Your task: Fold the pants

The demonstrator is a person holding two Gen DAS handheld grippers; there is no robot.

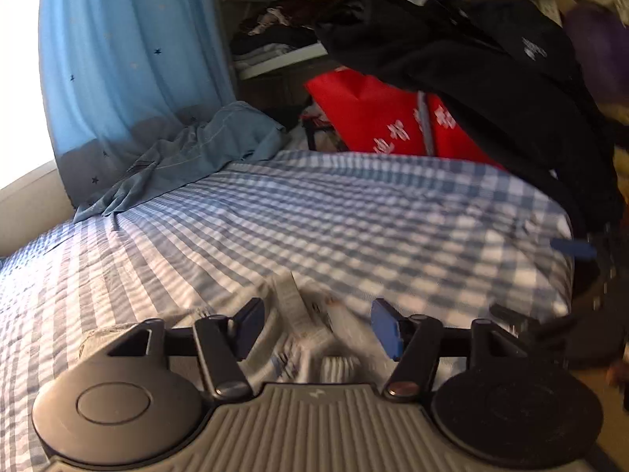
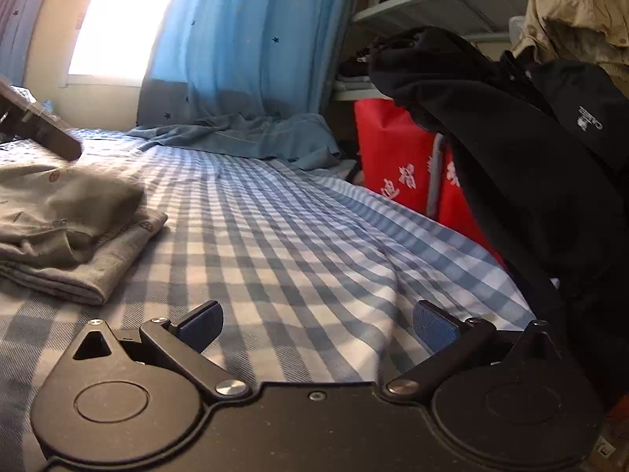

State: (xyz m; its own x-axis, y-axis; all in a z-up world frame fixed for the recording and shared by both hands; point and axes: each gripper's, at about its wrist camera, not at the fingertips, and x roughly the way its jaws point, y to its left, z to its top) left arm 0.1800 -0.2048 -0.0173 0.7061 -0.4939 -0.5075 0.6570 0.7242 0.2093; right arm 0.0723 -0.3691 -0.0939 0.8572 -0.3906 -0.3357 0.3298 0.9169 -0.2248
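Observation:
Grey patterned pants (image 2: 67,228) lie folded in a thick stack on the blue-checked bed (image 2: 298,244), at the left of the right wrist view. My right gripper (image 2: 318,324) is open and empty, low over the bedsheet, to the right of the stack and apart from it. In the left wrist view my left gripper (image 1: 314,326) is open, its jaws standing either side of a blurred light fabric edge with white care labels (image 1: 291,306); it does not grip it. The other gripper's blue pad (image 1: 574,249) shows at the right edge.
A crumpled blue-grey garment (image 1: 196,153) lies at the far end of the bed below a blue star curtain (image 1: 129,59). A black jacket (image 2: 523,165) hangs at the right over a red bag (image 2: 397,157). Shelves with clothes (image 1: 275,47) stand behind. A dark object (image 2: 39,129) juts in at far left.

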